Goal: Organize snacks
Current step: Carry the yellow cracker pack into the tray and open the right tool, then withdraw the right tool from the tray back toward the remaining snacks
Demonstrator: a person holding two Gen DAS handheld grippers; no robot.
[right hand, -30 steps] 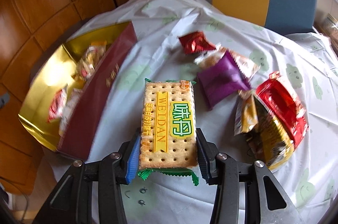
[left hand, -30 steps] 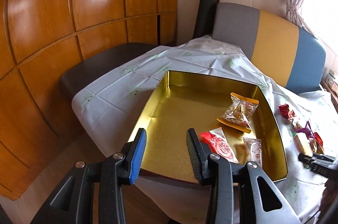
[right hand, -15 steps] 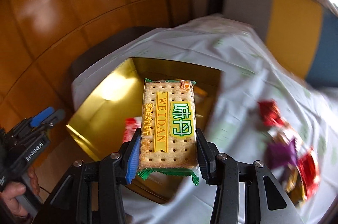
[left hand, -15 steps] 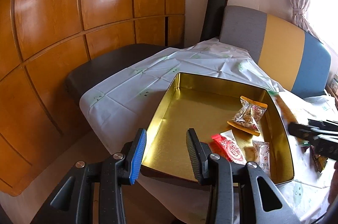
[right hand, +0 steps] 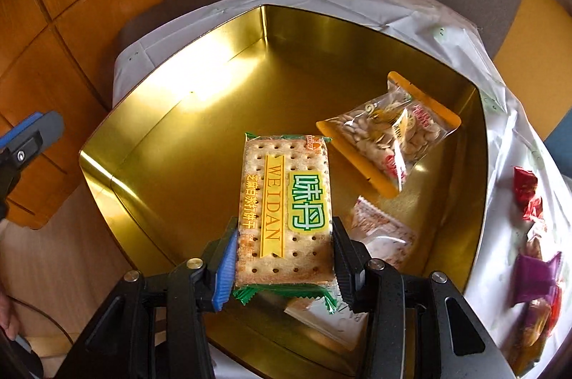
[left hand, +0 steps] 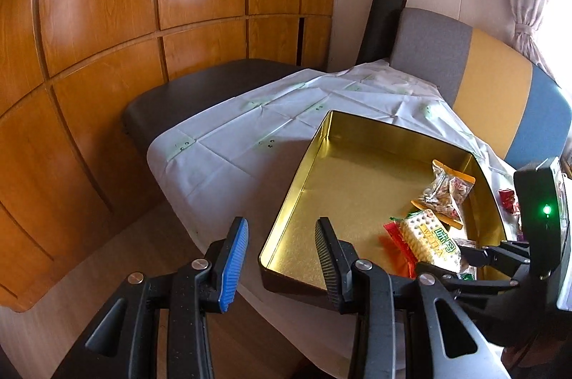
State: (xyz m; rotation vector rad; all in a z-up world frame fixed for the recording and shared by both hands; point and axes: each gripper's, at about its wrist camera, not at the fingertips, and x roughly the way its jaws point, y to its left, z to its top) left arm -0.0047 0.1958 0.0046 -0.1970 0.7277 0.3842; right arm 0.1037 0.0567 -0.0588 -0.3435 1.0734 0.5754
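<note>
My right gripper [right hand: 284,266] is shut on a cracker packet [right hand: 284,207] with a green label and holds it over the gold tin [right hand: 200,114]. The packet also shows in the left wrist view [left hand: 430,241] above the tin [left hand: 343,171]. In the tin lie a clear bag of seeds [right hand: 389,136] with orange edges, a white packet [right hand: 386,232], and a red packet [left hand: 397,236] under the crackers. My left gripper [left hand: 282,257] is open and empty, at the tin's near left corner.
Several loose wrapped snacks, red [right hand: 527,193] and purple [right hand: 534,275], lie on the white tablecloth [left hand: 250,128] right of the tin. A grey, yellow and blue chair back [left hand: 482,75] stands behind the table. Wooden wall panels [left hand: 107,21] are at the left.
My right gripper has carried the cracker packet leftward from over the tablecloth to over the tin. The left gripper has stayed open while its view shifted slightly left.
</note>
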